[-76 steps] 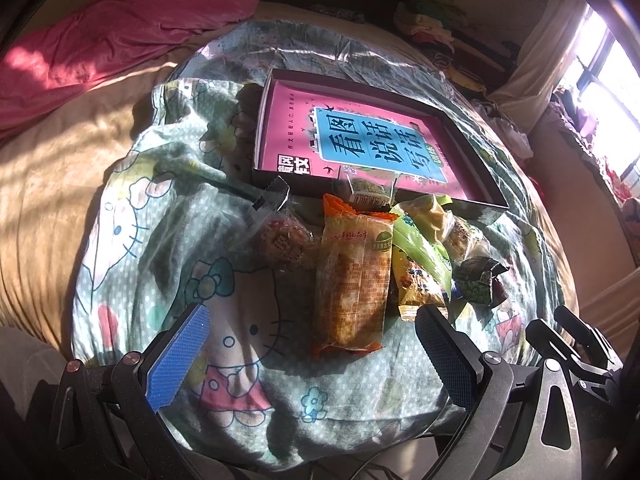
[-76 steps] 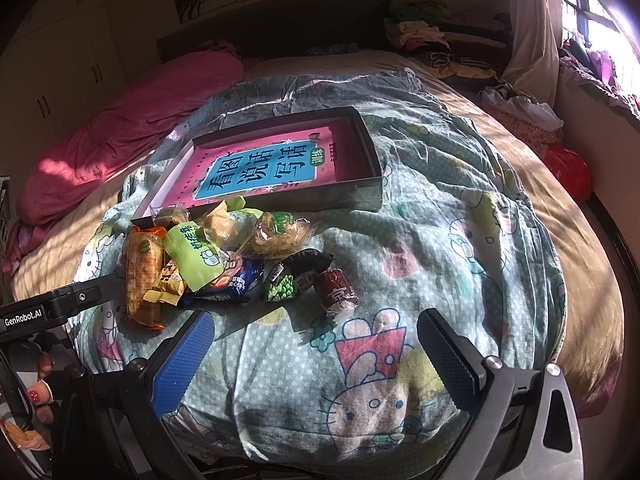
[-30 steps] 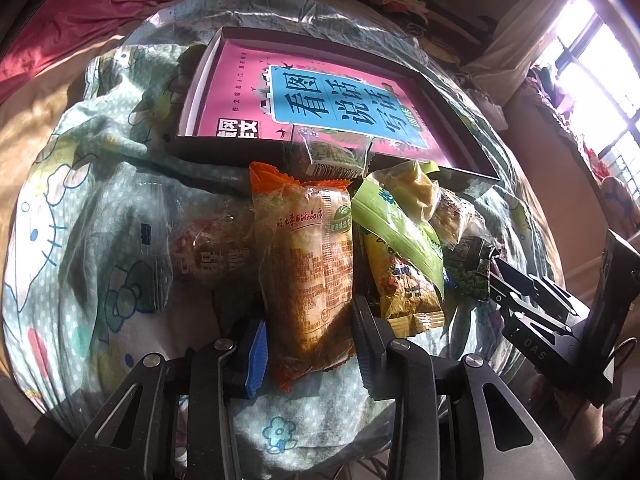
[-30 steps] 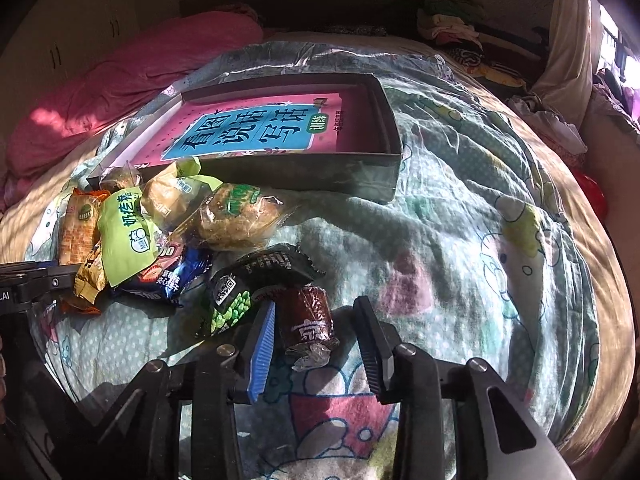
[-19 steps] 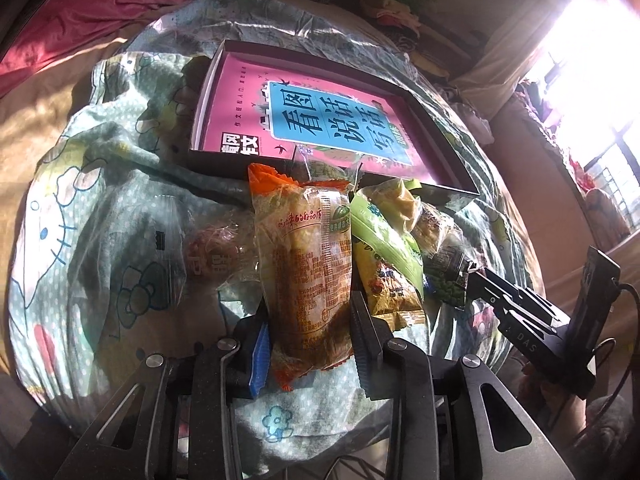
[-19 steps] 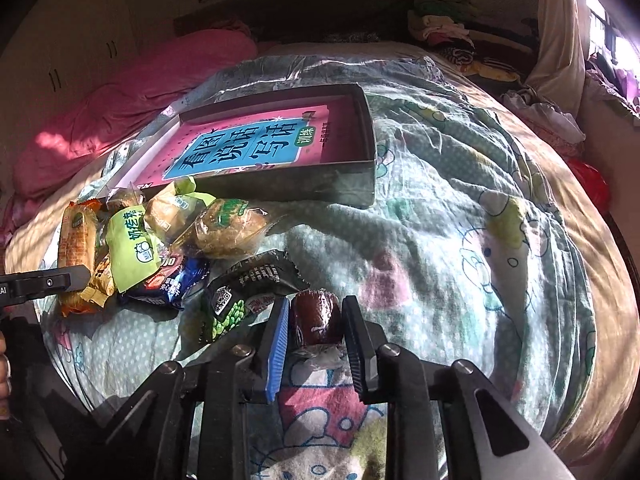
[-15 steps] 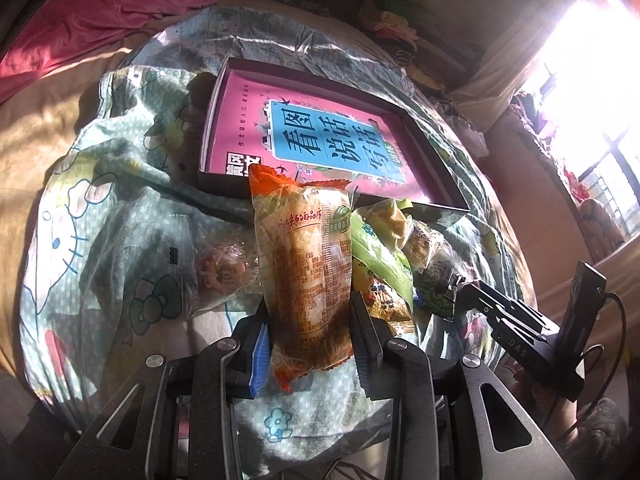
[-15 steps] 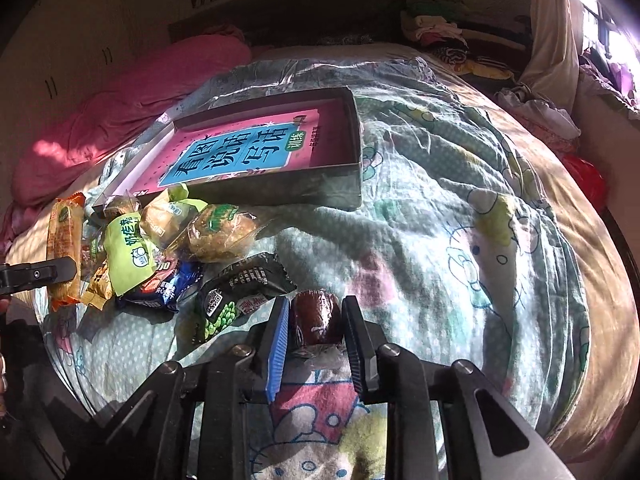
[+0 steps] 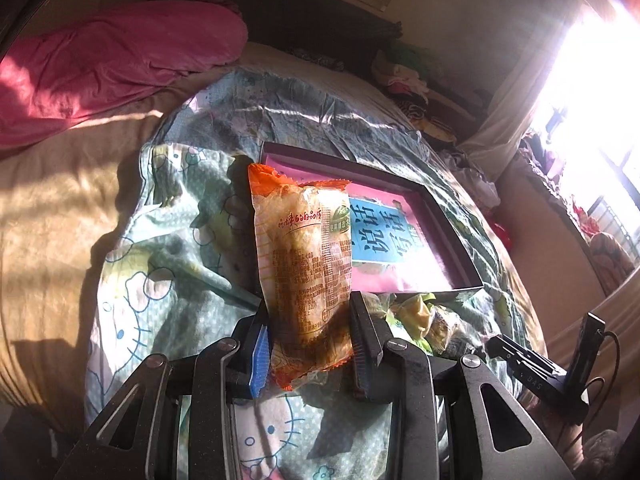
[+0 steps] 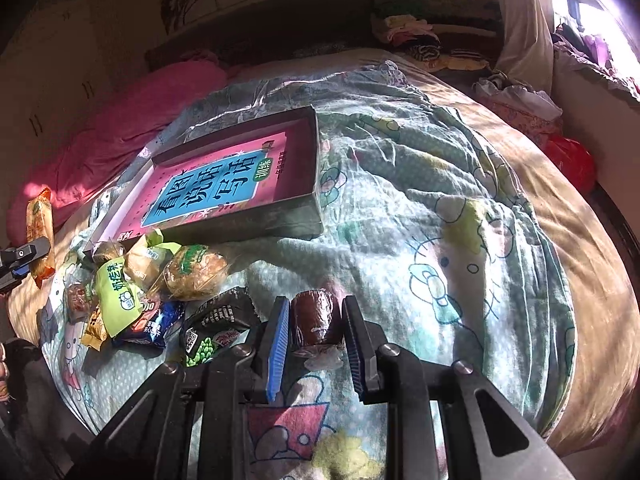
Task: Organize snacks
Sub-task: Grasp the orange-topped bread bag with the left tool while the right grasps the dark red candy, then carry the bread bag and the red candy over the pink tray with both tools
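A bed (image 10: pixel 500 208) bears a shallow box (image 10: pixel 256 216) and loose snacks (image 10: pixel 160 288).

Glossy plastic orange snack packet (image 9: pixel 306 264); soft cloth quilt (image 10: pixel 440 216).

Long orange snack packet (image 9: pixel 306 276) and small brown roll (image 10: pixel 315 317), seemingly wrapped, held aloft.

Both tools match: the left gripper (image 9: pixel 308 344) and the right gripper (image 10: pixel 316 336) are matte black linkages with triangular cut-outs and round silver screws at the joints. On each, the left finger carries a ribbed blue pad (image 10: pixel 279 344) and the right finger a dark ribbed pad (image 9: pixel 359 354). In the left wrist view, the right tool's black body shows white lettering and a thin black cable.
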